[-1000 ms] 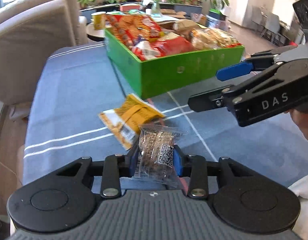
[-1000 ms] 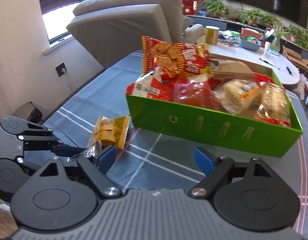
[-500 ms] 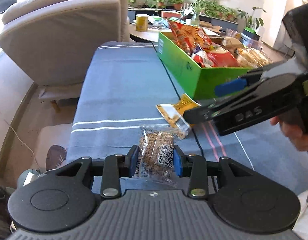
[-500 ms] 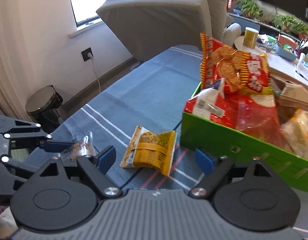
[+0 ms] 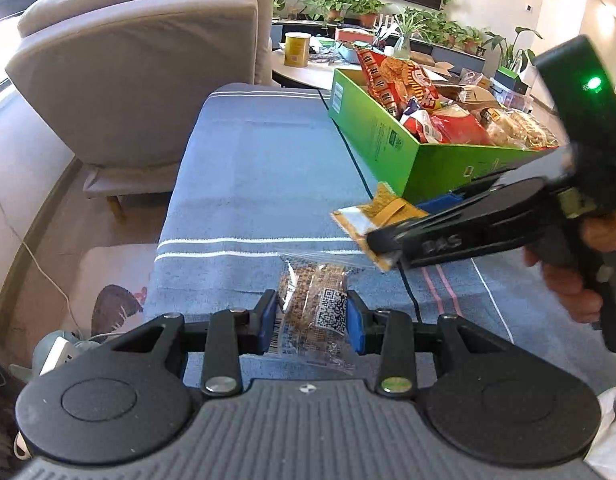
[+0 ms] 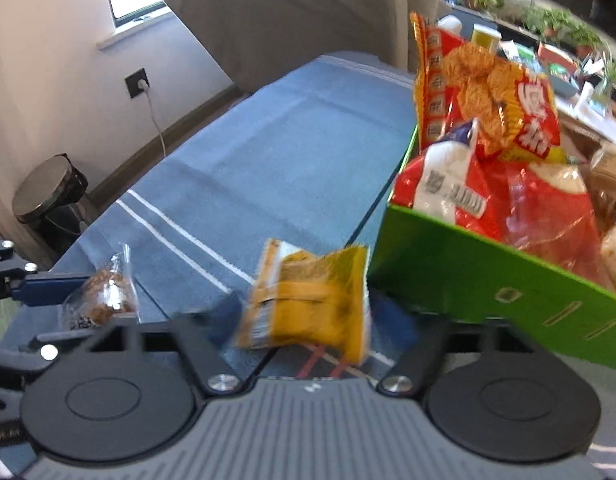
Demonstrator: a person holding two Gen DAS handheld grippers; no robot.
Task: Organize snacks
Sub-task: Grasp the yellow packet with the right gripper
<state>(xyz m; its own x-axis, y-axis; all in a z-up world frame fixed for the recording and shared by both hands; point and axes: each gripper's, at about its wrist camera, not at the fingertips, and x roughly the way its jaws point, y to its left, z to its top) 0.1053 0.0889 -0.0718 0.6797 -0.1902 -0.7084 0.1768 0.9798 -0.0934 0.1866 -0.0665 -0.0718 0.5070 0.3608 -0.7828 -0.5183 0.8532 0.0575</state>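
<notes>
My left gripper (image 5: pixel 311 322) is shut on a clear packet of brown snack bar (image 5: pixel 314 312), held just above the blue tablecloth; the packet also shows in the right wrist view (image 6: pixel 103 300). My right gripper (image 6: pixel 308 320) is around a yellow snack packet (image 6: pixel 308 300), with its blue pads on both sides; the frame is blurred and I cannot tell whether the jaws press it. The yellow packet (image 5: pixel 382 216) lies beside the green box (image 5: pixel 388 140), which is full of snack bags. The right gripper crosses the left wrist view (image 5: pixel 392 248).
The blue striped tablecloth (image 5: pixel 259 184) covers the table. A grey armchair (image 5: pixel 147 80) stands beyond the far left edge. A round bin (image 6: pixel 47 196) sits on the floor by the wall. A side table with a yellow can (image 5: pixel 296 49) stands behind.
The right gripper has moved forward and down onto the yellow packet, and its jaws have narrowed around it. The left gripper has swung left, still holding the clear packet.
</notes>
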